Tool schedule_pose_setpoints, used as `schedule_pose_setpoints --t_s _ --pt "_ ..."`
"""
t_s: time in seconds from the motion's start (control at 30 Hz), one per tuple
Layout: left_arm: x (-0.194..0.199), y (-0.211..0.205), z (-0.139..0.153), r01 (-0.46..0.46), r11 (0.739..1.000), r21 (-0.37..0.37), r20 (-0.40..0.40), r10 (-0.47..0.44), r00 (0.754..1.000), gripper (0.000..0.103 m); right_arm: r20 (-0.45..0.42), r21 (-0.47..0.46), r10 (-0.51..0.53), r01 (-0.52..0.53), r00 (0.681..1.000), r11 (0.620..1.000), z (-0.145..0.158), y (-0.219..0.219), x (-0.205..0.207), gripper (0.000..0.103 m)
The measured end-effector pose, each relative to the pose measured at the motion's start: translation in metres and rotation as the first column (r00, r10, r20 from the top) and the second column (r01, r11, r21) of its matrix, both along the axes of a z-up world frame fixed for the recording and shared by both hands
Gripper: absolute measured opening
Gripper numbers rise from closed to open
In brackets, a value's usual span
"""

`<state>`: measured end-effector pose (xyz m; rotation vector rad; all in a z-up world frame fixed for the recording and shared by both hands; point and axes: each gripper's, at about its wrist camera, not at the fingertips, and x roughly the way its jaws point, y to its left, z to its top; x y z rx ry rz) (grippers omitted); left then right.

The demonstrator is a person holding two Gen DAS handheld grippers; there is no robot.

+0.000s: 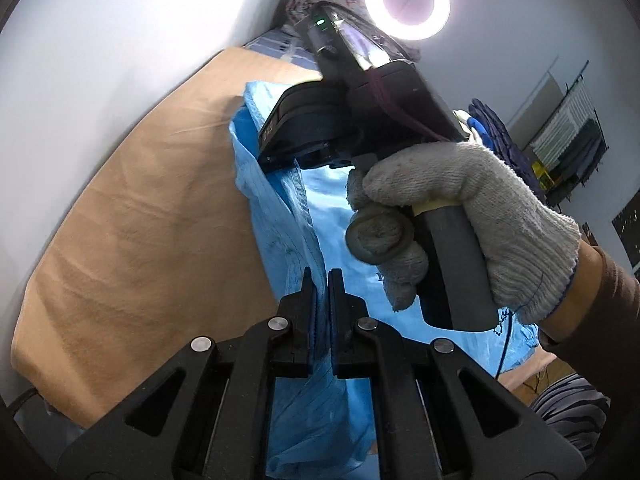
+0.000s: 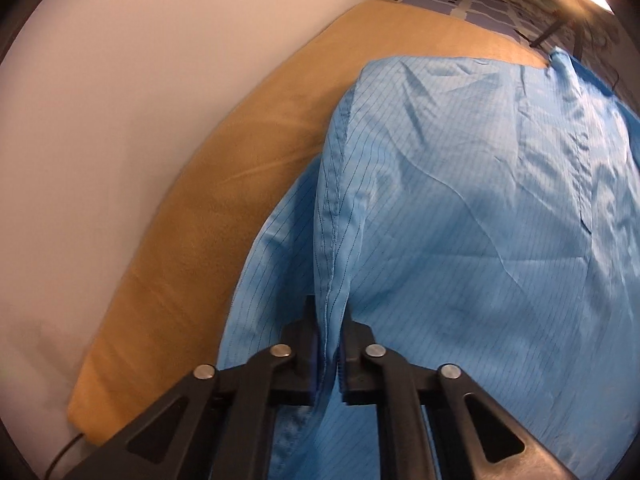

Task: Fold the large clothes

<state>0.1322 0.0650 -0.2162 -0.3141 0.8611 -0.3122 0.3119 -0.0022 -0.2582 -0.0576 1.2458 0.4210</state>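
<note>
Both grippers pinch the blue garment over the tan tabletop.

The left gripper (image 1: pixel 322 280) has its fingers clenched on a fold of the blue garment (image 1: pixel 288 216), which trails ahead of the tips. The right gripper (image 2: pixel 330 320) grasps a stitched seam of the same cloth (image 2: pixel 460 200), which spreads ahead and right of its fingers. A gloved hand (image 1: pixel 460 216) holds the right tool; the tabletop (image 2: pixel 224 200) lies to the left.

Right tool (image 2: pixel 329 344) pinching blue garment (image 2: pixel 460 200) seam over tan sheet (image 2: pixel 224 216).
</note>
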Motion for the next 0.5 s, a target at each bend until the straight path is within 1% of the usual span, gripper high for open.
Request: schedule_pose_setpoints --t_s 0.1,0.17,0.33,0.37,0.4,0.47,0.5 --pt "0.0 -0.013 0.005 0.034 0.999 0.006 0.0 -0.034 0.999 0.003 0.006 0.128 -0.027 0.026 1.0 0.991 0.011 -0.033 -0.003 0.0" --pt "0.0 -0.026 0.009 0.071 0.997 0.0 -0.009 -0.071 0.997 0.003 0.001 0.206 -0.053 0.051 0.999 0.977 0.018 -0.054 -0.006 0.0" --pt "-0.01 -0.047 0.026 0.129 0.992 -0.009 -0.002 -0.129 0.992 0.003 0.027 0.31 -0.1 0.087 0.995 0.947 0.027 -0.108 -0.015 0.0" --pt "-0.014 -0.048 0.031 0.135 0.991 -0.013 0.005 -0.135 0.991 0.008 0.029 0.333 -0.114 0.097 0.993 0.938 0.028 -0.119 -0.019 0.0" --pt "-0.016 -0.049 0.034 0.138 0.99 -0.017 0.014 -0.137 0.99 0.016 0.029 0.353 -0.127 0.109 0.991 0.929 0.032 -0.129 -0.022 0.0" --pt "-0.025 -0.047 0.043 0.136 0.991 -0.013 0.047 -0.135 0.99 0.023 0.029 0.382 -0.168 0.144 0.985 0.913 0.032 -0.152 -0.028 0.0" --pt "-0.026 -0.045 0.044 0.125 0.992 -0.001 0.05 -0.124 0.991 0.024 0.029 0.378 -0.181 0.157 0.983 0.912 0.03 -0.161 -0.029 0.0"
